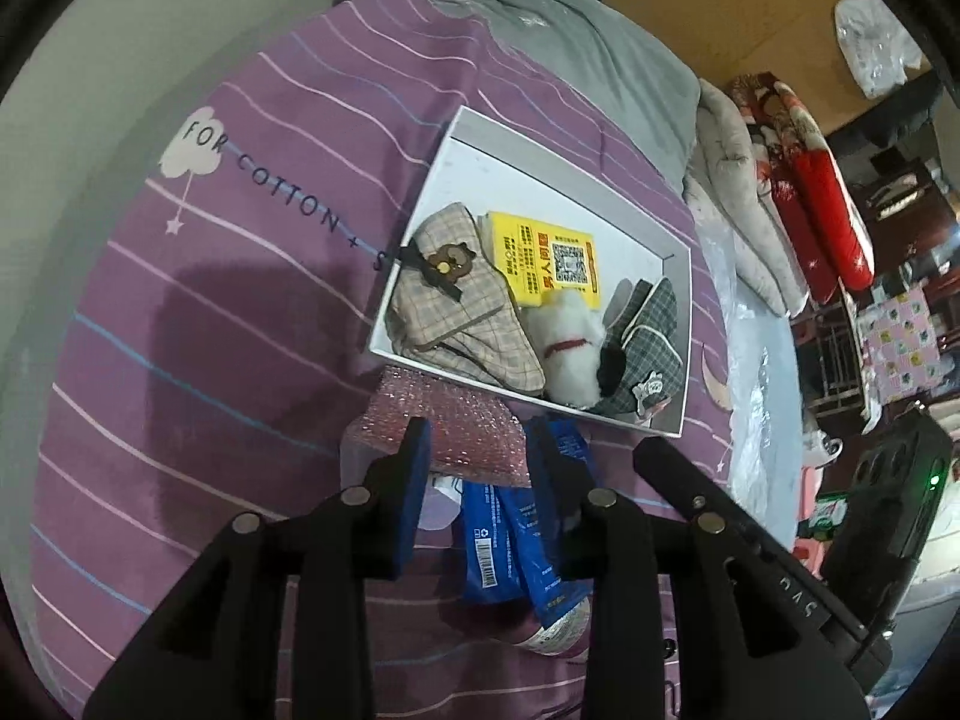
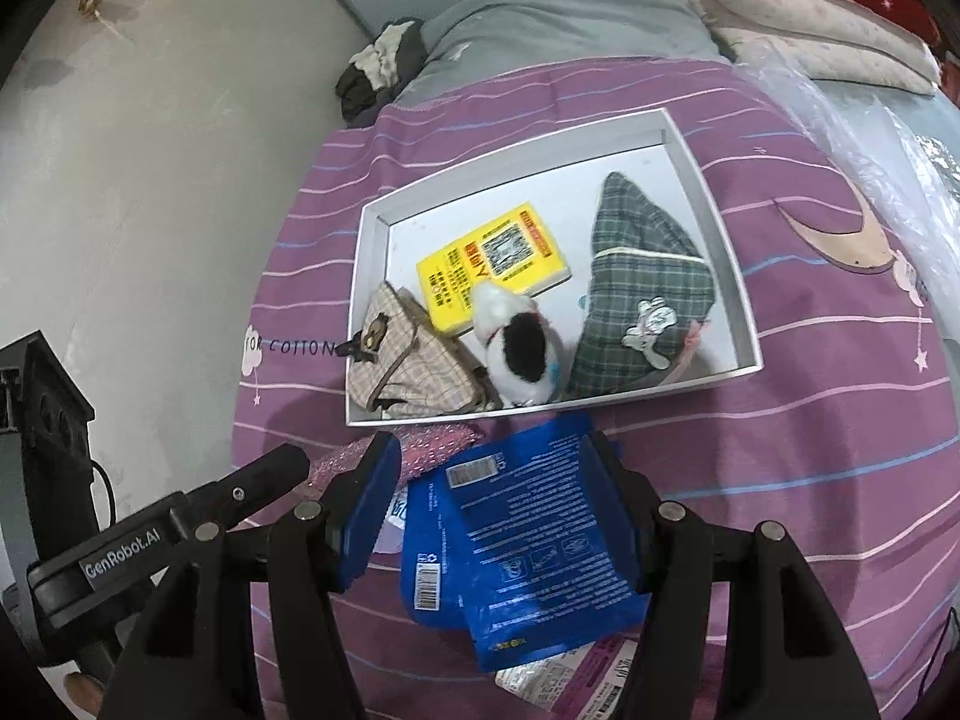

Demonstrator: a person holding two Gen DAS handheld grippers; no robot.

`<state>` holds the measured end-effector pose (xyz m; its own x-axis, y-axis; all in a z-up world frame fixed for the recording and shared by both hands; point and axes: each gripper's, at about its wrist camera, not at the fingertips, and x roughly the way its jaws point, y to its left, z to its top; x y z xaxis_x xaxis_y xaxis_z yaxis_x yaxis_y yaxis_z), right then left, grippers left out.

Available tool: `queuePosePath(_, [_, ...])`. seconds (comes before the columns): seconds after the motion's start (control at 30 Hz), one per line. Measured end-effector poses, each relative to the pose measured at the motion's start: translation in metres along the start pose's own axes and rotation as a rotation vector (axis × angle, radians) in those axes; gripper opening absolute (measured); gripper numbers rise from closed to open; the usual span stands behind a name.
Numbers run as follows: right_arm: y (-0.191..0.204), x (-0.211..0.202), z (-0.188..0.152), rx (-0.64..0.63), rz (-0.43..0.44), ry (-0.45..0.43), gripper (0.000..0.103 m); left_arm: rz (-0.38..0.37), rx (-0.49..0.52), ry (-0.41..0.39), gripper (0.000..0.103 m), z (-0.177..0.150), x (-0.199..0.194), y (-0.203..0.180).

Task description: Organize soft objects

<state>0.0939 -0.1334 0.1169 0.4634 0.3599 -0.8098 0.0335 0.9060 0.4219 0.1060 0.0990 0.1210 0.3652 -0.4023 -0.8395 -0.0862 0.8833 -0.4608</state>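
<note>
A white shallow box [image 1: 558,156] [image 2: 516,144] lies on the purple striped bedspread [image 1: 198,360]. It holds a beige plaid pouch [image 2: 414,360], a yellow packet [image 2: 492,264], a white-and-black plush [image 2: 516,342] and a green plaid pouch [image 2: 642,288]. In front of the box, my left gripper [image 1: 480,438] is shut on a pink bubble-wrap pouch [image 1: 462,438], which fills the gap between its blue pads. To its right, my right gripper [image 2: 492,444] is shut on a blue packet [image 2: 534,540], whose right edge lies along the right pad. A second blue packet [image 2: 423,564] lies beneath.
A grey quilt [image 2: 558,6] and folded bedding [image 1: 738,204] lie beyond the box. Clear plastic sheeting [image 1: 750,396] covers the bed's right side. A pale wall [image 2: 150,180] borders the left. A pink-labelled packet [image 2: 576,678] sticks out under the blue ones.
</note>
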Motion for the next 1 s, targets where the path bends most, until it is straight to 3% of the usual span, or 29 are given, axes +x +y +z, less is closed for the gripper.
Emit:
queuePosePath(0.2, [0.012,0.010,-0.002,-0.019,0.027,0.021,0.062,0.017,-0.019,-0.020,0.034,0.000,-0.008,0.009])
queuePosePath(0.5, [0.030,0.030,-0.007,-0.041,0.134,0.092,0.062,-0.022,-0.091,0.042,0.034,0.005,0.005,0.029])
queuePosePath(0.63, [0.036,0.046,-0.009,-0.036,0.135,0.132,0.056,-0.049,-0.140,0.047,0.034,0.006,0.006,0.041])
queuePosePath(1.0, [0.033,0.065,-0.008,0.013,0.179,0.145,0.038,0.014,-0.144,0.047,0.034,0.008,0.010,0.046])
